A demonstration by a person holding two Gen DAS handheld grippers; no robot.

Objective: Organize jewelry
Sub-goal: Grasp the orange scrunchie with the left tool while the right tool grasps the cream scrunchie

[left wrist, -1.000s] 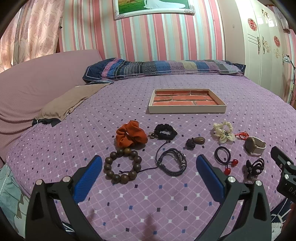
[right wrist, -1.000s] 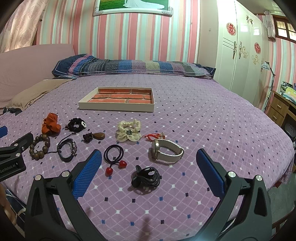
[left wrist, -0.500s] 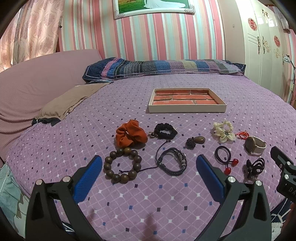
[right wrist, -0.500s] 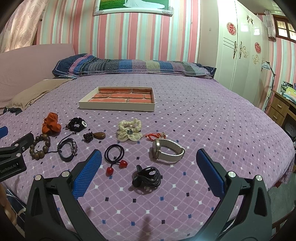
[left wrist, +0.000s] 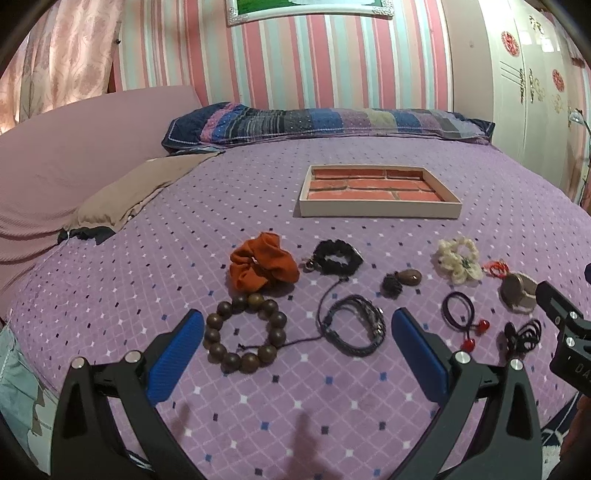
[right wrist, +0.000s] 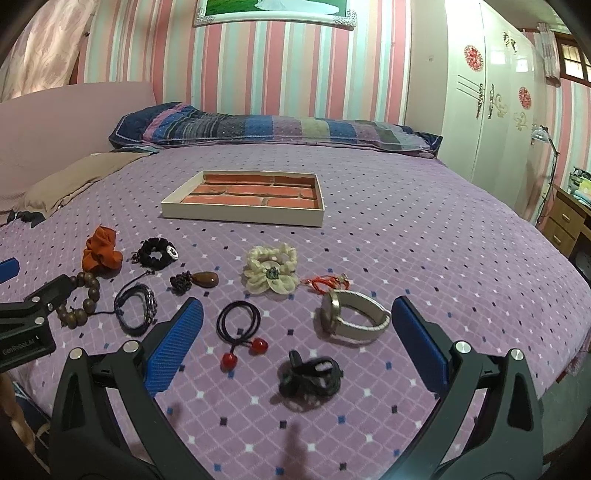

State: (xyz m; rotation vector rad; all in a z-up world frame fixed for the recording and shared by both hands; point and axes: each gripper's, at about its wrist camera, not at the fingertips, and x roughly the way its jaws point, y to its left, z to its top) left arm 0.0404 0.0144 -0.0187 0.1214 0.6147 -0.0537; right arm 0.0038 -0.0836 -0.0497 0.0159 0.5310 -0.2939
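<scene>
Both tools gape wide, left tool (left wrist: 295, 343) low in frame over the beads (left wrist: 245, 333), right tool (right wrist: 295, 341) over the watch (right wrist: 351, 317). Beads look hard, probably slippery; pinch across the loop. Tray (left wrist: 380, 211) waits upper centre.

Striped pillow (left wrist: 325, 123) at headboard, tan cloth (left wrist: 136, 192) left, white wardrobe (right wrist: 487, 110), framed picture (right wrist: 275, 9).
</scene>
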